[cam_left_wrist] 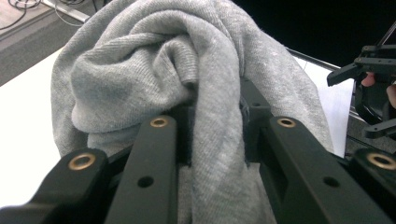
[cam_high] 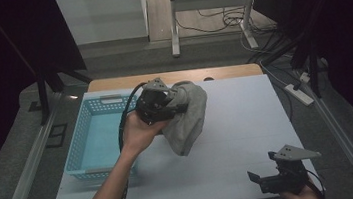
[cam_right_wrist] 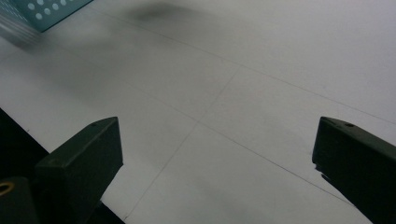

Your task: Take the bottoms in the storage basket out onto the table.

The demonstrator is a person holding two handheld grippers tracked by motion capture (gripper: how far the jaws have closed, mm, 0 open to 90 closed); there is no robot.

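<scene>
Left gripper [cam_high: 177, 103], jaws clamped on a bunched grey knit cloth [cam_high: 186, 118]; the fabric bulges ahead of the jaws and hangs below them, above the white worktop [cam_high: 240, 142], beside the light-blue basket [cam_high: 93, 134]. Right gripper [cam_high: 265, 167], jaws wide apart, nothing between them, low over bare worktop.

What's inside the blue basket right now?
The blue basket shows only its bare floor, with nothing lying in it. The left gripper and the grey cloth it clamps hang at its right rim, and the forearm hides the near right corner.
</scene>
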